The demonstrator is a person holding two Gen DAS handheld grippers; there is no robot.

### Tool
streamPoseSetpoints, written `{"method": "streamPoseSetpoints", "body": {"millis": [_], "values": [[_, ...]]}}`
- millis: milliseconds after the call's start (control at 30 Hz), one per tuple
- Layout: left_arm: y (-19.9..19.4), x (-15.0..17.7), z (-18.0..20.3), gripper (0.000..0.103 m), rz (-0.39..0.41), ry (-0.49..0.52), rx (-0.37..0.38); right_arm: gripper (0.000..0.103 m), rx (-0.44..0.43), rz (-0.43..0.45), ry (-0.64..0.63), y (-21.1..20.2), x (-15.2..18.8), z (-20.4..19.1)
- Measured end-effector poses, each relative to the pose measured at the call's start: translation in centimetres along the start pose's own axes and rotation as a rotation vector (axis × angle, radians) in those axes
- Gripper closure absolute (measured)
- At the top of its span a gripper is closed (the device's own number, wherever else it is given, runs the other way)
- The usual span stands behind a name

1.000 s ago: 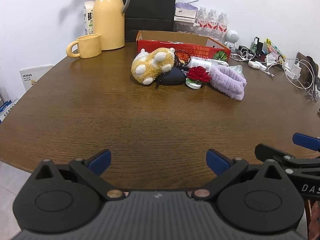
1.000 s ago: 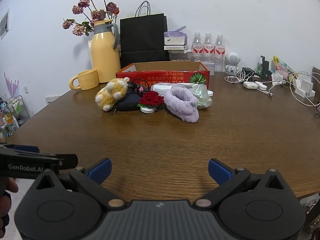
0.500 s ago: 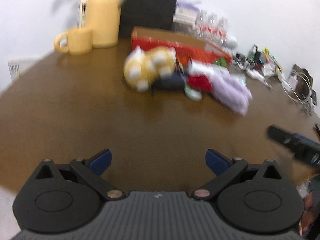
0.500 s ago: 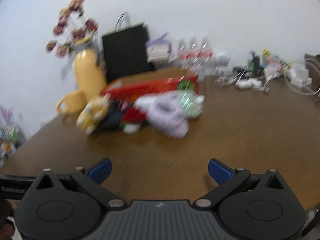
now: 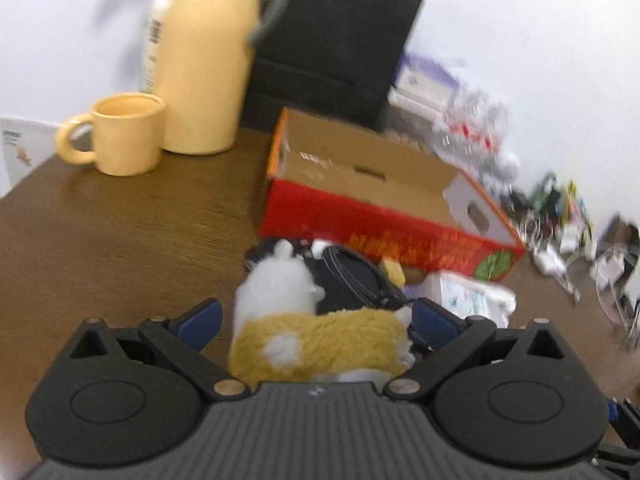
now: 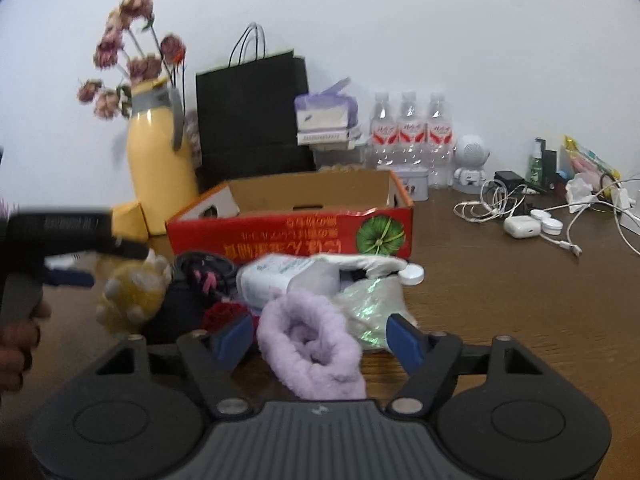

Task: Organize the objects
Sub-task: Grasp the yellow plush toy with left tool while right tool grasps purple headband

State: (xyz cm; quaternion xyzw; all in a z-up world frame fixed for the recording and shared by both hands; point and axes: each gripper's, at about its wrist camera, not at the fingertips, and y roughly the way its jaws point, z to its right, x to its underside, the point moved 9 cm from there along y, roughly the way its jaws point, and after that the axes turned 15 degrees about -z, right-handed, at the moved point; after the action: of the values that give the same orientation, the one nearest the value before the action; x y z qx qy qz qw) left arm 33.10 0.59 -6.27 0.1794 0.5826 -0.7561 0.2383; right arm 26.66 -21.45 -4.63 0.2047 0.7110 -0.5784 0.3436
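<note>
The left gripper (image 5: 316, 322) was held spread wide, its blue pads on either side of the yellow plush toy (image 5: 320, 340), with nothing yet pinched; the right gripper (image 6: 320, 338) was likewise spread, its pads flanking the purple fluffy band (image 6: 316, 348). Both things lay on the wooden table (image 6: 500, 304) in a tight heap just in front of the red cardboard box (image 6: 292, 236), which was judged to be the likely destination. Several risks were foreseen. The plush toy was seen pressed against a black pouch and cord (image 5: 352, 276), so a closing grasp could catch the cord and drag the pouch along. The soft band could be squeezed flat and slip out, or the crinkled plastic bag (image 6: 372, 304) touching it could be pinched with it. Since the two grippers were working close together in one heap, a collision between them was also thought possible, and neighbouring items such as the white bottle (image 6: 288, 276) could be knocked aside. Much was hard to make out: the left view was smeared by motion, the toy's lower part was hidden behind the gripper body, and contact between pads and toy could not be confirmed. The box's floor was cut off by its walls, so its contents could not be told.
</note>
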Motion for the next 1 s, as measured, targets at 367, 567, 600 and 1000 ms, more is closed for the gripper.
{"method": "streamPoseSetpoints", "body": {"millis": [367,567,600,1000], "values": [[-1.3,3.7,-0.4,0.017,-0.001,0.013,-0.062,0.084,-0.047,-0.069,-0.027,1.6,0.9,-1.1],[-7.3,9.7,1.1,0.016,0.026,0.098,-0.091,0.088,-0.101,-0.032,-0.034,-3.0,2.9,-2.3],[-7.8,10.8,1.5,0.016,0.014,0.116,-0.094,0.09,-0.108,-0.034,-0.035,-3.8,3.5,-2.5],[-9.0,15.5,2.7,0.0,0.008,0.193,-0.156,0.029,-0.123,-0.046,-0.047,-6.9,8.2,-3.5]]}}
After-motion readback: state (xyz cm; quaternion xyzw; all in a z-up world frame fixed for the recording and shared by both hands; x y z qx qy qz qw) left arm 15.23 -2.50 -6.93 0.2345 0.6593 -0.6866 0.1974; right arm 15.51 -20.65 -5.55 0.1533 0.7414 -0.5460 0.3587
